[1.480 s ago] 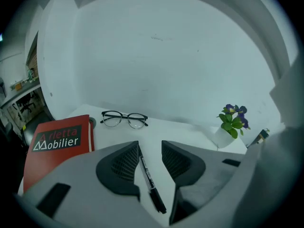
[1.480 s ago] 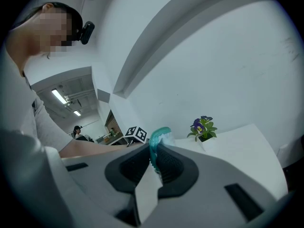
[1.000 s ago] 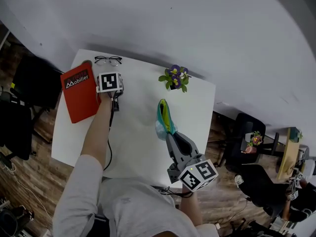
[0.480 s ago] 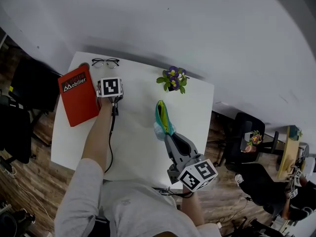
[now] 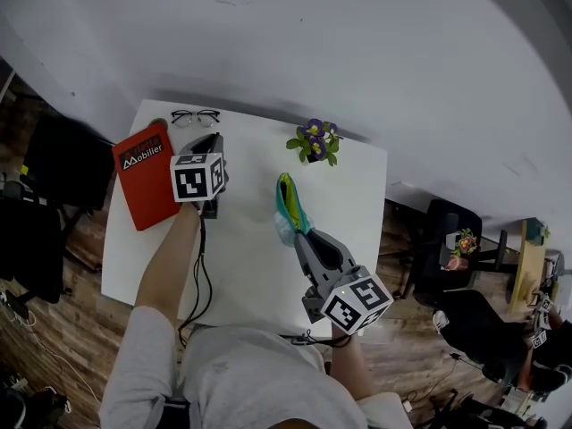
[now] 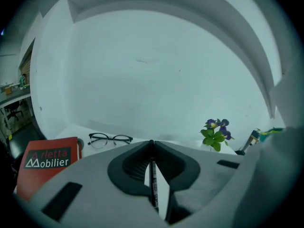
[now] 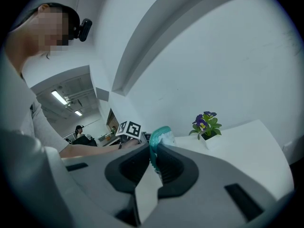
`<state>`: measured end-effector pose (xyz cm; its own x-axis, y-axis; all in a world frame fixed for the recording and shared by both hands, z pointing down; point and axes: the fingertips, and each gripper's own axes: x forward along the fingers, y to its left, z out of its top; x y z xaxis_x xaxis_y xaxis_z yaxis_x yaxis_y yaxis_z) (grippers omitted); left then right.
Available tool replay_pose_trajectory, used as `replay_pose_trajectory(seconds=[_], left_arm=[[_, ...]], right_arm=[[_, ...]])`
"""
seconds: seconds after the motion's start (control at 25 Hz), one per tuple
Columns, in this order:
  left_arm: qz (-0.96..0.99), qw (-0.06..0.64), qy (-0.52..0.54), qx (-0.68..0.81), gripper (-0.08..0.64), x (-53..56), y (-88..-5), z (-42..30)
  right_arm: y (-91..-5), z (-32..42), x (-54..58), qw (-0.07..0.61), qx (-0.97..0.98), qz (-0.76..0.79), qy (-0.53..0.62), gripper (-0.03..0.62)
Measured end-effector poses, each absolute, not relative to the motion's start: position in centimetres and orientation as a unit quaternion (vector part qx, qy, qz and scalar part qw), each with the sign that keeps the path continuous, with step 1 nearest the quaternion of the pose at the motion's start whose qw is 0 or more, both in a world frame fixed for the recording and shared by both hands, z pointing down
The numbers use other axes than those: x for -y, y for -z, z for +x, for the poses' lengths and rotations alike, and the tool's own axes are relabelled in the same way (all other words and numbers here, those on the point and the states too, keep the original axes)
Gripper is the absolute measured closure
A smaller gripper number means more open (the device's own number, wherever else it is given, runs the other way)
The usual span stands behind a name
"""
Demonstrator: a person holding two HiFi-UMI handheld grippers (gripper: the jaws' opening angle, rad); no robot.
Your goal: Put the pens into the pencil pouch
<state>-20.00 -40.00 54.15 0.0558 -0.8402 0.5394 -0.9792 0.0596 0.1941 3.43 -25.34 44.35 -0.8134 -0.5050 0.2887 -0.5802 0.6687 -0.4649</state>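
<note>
A: Item 1, the task thing?
B: Pen (image 6: pixel 154 184). Thin dark barrel w/ a pale printed strip along it. Only one seen. Loc.: in left gripper (image 5: pixel 214 138), over far-left part of table (image 5: pixel 250 266). Barrel runs lengthwise down the slot between the jaws.
A: Grip?
B: Jaws have just been closing. They're nearly together now, pads pinching the pen.
A: Item 2?
B: Pencil pouch (image 5: pixel 287 199). Soft, teal w/ yellow-green edge, partly see-through. Held edge-up, long side running near to far, mid-table. Right gripper (image 5: pixel 298 233) has the near end nipped, jaws narrow on the fabric. Mouth open or zipped: can't tell. Resting on table or lifted: can't tell.
A: Pen vs pouch?
B: Well apart. Pouch is right of the pen, bare tabletop between.
A: Surroundings?
B: Red book (image 5: pixel 143 184), white "Mobilier" print, lying flat just left of left gripper. Glasses (image 5: pixel 195 116), dark frame, far-left edge, beyond book & gripper. Potted plant (image 5: pixel 315 141), purple flowers, far edge, just beyond pouch's far end and slightly right. Black cable (image 5: pixel 198 271) trails from left gripper along the person's forearm. Dark chair (image 5: pixel 54 155) left of table.
A: In the way?
B: Plant is nearest the pouch, not touching. Book is close by left gripper; contact can't be told.
</note>
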Motion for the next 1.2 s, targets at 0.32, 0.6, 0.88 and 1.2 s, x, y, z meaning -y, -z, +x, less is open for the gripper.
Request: replay_pose_trajectory(seconds=[0.32,0.6,0.88,1.2], left_arm=[[0.743,0.19,-0.049,0.64,0.508,35.3,-46.4,-17.6],[0.786,0.104,0.01,0.609,0.508,30.2,-39.4,-16.1],[0.826,0.039,0.106,0.553,0.508,25.5,-32.5,-14.5],[0.847,0.018,0.198,0.493,0.508,22.3,-28.1,-13.5]], right_arm=[[-43.9,1.5,24.0,0.059,0.913,0.298,-0.272,0.531],[-44.0,-0.1,22.0,0.049,0.911,0.301,-0.279,0.531],[-43.1,-1.7,19.6,0.029,0.912,0.301,-0.277,0.531],[-42.0,-3.6,16.4,0.018,0.917,0.302,-0.262,0.531]])
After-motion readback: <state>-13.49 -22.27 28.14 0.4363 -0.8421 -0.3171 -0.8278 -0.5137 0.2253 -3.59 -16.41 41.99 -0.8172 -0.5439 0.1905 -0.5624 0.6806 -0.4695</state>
